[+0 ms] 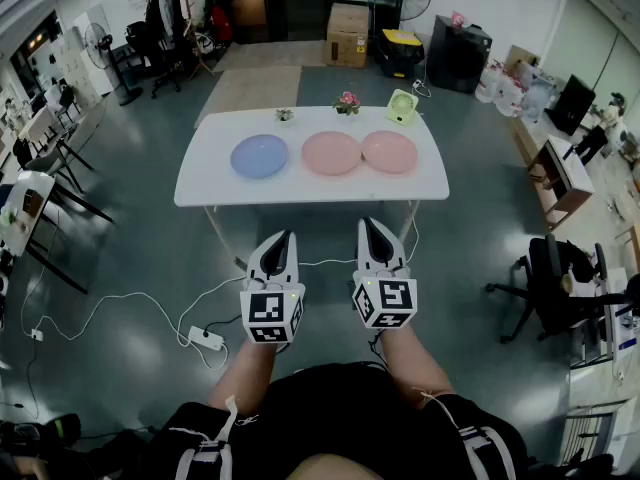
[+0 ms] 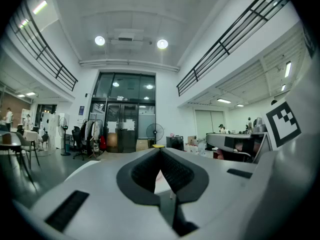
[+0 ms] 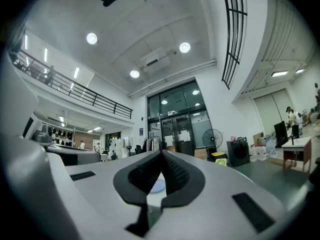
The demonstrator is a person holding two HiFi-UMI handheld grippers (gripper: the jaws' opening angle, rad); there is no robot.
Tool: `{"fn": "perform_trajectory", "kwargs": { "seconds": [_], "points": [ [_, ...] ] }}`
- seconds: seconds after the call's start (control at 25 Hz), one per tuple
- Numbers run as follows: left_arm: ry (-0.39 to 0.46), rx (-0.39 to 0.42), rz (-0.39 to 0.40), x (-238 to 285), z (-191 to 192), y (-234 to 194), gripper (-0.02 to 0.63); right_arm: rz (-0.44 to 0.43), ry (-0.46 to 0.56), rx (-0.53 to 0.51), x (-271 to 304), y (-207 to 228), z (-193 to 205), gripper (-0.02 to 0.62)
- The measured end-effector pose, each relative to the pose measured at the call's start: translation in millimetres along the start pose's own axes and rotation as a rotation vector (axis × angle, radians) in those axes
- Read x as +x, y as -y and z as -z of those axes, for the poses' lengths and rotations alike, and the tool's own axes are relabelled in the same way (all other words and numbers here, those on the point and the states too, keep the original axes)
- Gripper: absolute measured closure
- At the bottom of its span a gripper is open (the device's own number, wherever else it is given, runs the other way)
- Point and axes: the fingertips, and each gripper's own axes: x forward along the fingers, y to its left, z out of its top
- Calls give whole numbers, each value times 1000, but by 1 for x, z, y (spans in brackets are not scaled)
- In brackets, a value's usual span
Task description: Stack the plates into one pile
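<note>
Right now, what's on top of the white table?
Three unstacked plates in a row: blue plate, middle pink plate, right pink plate. Behind them stand a little plant, pink flowers and a small green object. The tabletop beneath each plate is hidden.

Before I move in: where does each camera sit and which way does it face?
Head view: on the person's head, steeply down at the white table, blue plate, two pink plates; left hand-held gripper, right hand-held gripper, forearms show.
Left gripper view: on that gripper, level along its shut jaws toward glass doors.
Right gripper view: likewise, aimed slightly higher; jaws shut.
Shared: the standing fan, all three.
</note>
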Motion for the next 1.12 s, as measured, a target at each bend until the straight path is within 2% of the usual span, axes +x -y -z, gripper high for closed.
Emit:
{"fn": "perform_trajectory", "kwargs": {
  "seconds": [0.84,1.12],
  "points": [
    [-43,-24,-10,22,11,39,592,-32,-6,24,-4,40,5,579],
    [-51,-21,-49,26,24,59,592,-54,-29,35,-14,64,21,580]
  ]
}}
